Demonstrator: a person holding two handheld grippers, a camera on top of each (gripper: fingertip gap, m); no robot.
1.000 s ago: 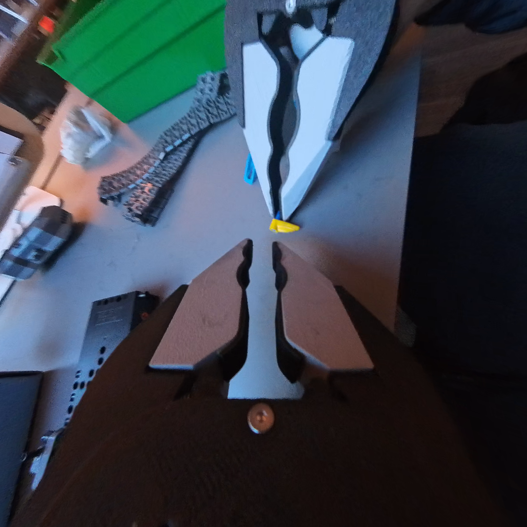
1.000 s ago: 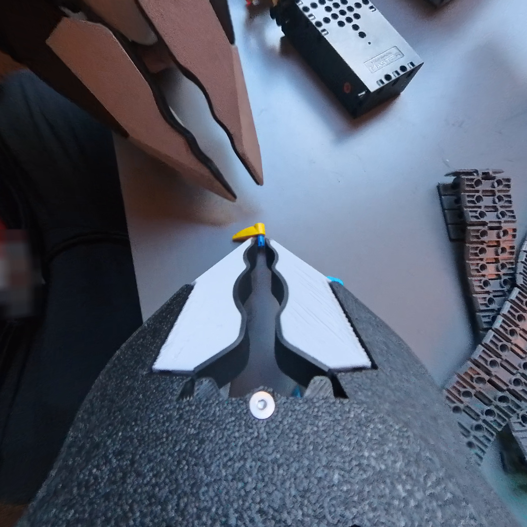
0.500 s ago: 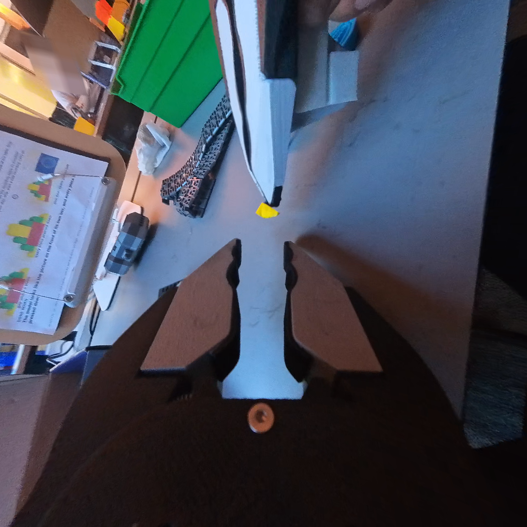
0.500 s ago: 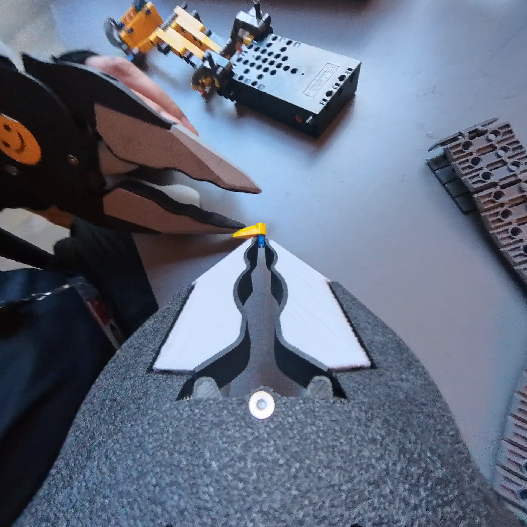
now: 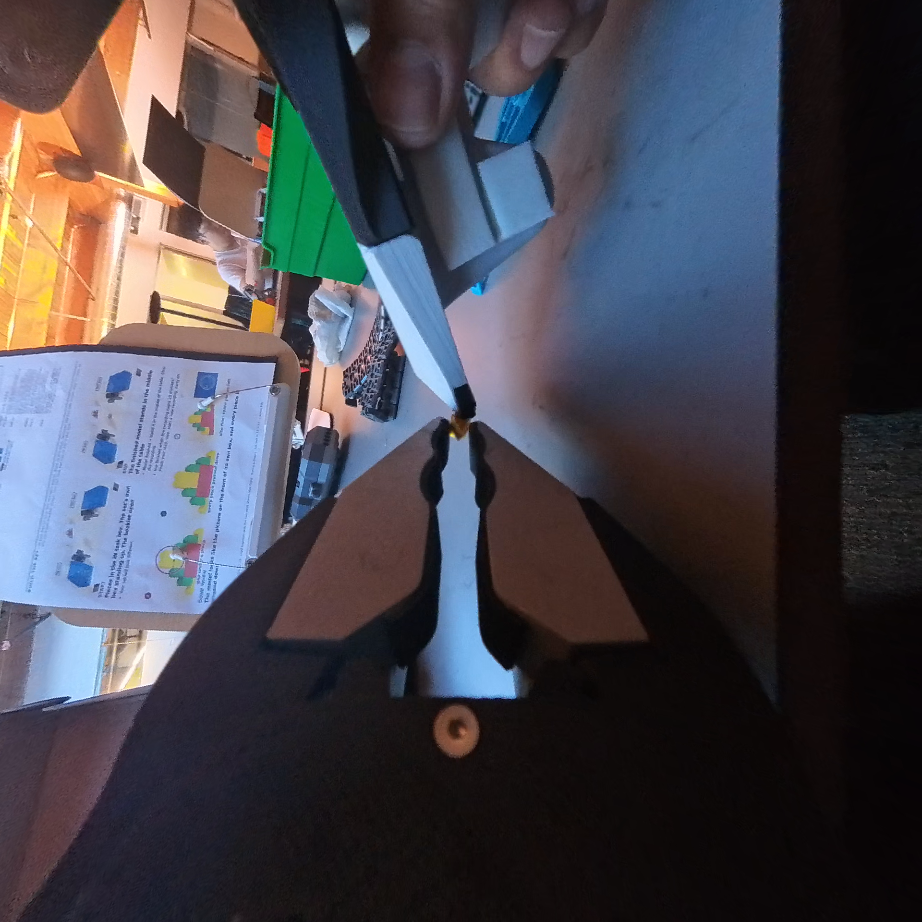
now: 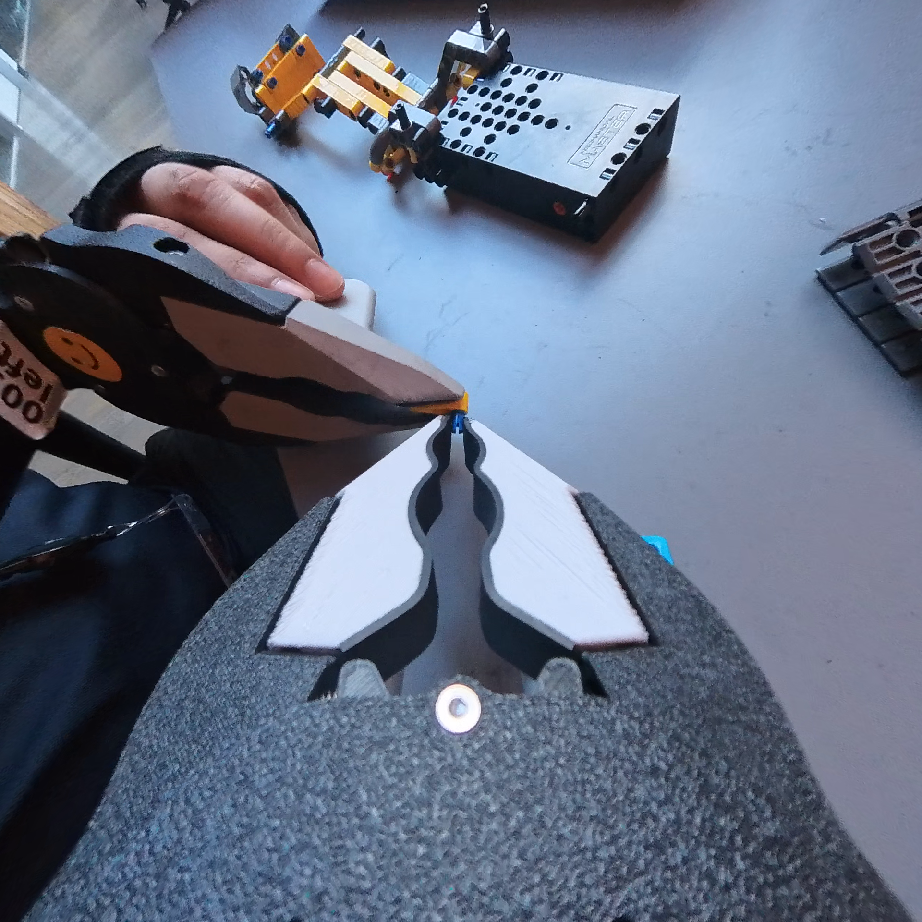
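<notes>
Where the two sets of tips meet above the grey table [image 6: 698,399], the right gripper [image 6: 456,424] is clenched on a small blue pin [image 6: 456,424] carrying a yellow piece [image 6: 444,406]. The left gripper [image 5: 458,430] has its tips about that yellow piece; whether they clamp it cannot be told. Beyond the piece lies a black perforated box [image 6: 544,144], joined to a yellow-and-black brick assembly [image 6: 329,85]. Right of the piece sit dark track links [image 6: 883,289].

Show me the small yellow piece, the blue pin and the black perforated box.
yellow piece [image 6: 445,406], right wrist view, its visible edge.
blue pin [image 6: 456,424], right wrist view, its exposed end.
black perforated box [image 6: 544,134], right wrist view, its top face.
</notes>
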